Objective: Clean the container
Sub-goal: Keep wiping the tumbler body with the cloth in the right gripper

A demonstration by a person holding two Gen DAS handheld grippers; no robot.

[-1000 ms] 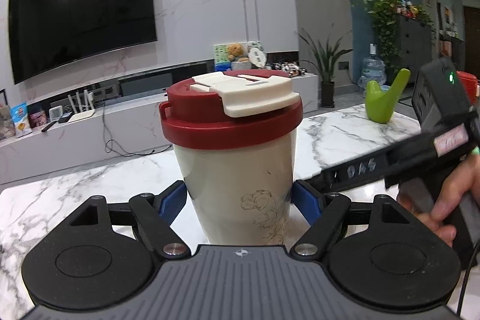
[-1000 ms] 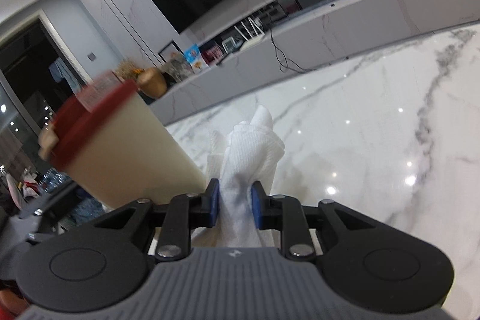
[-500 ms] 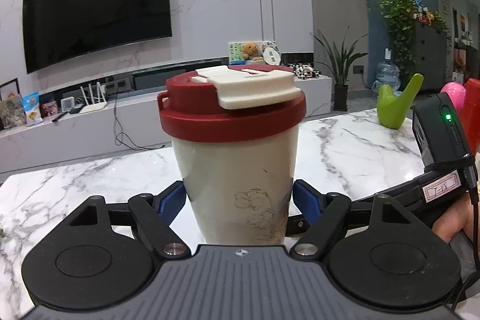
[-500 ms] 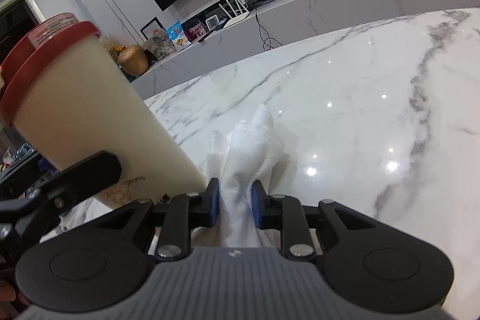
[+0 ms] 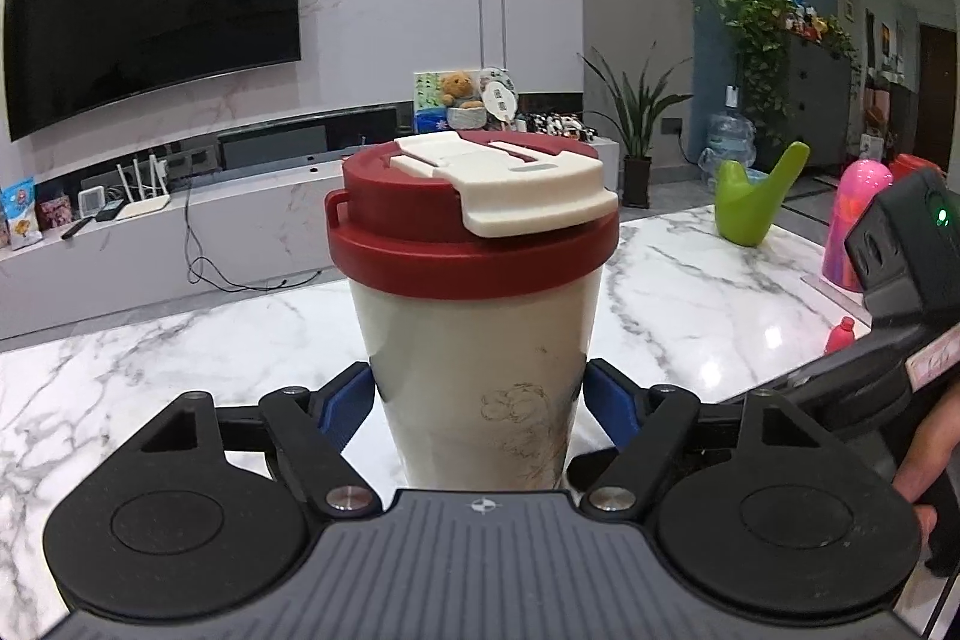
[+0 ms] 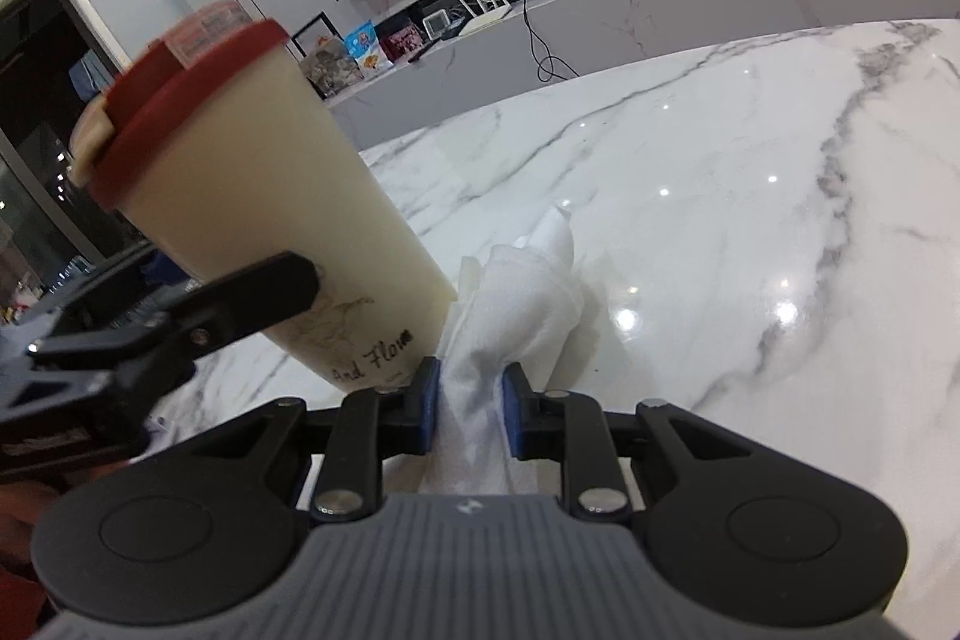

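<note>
Right wrist view: cup (image 6: 252,196) reads "And Flow", gripped by left jaws; right jaws clamp tissue (image 6: 516,304).

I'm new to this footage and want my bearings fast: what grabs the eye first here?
First, the cream cup with its dark red lid, dead centre in the left wrist view, clamped between the left tongs. Next, the white cloth pinched in the right tongs, beside the cup's base above the marble table.
</note>
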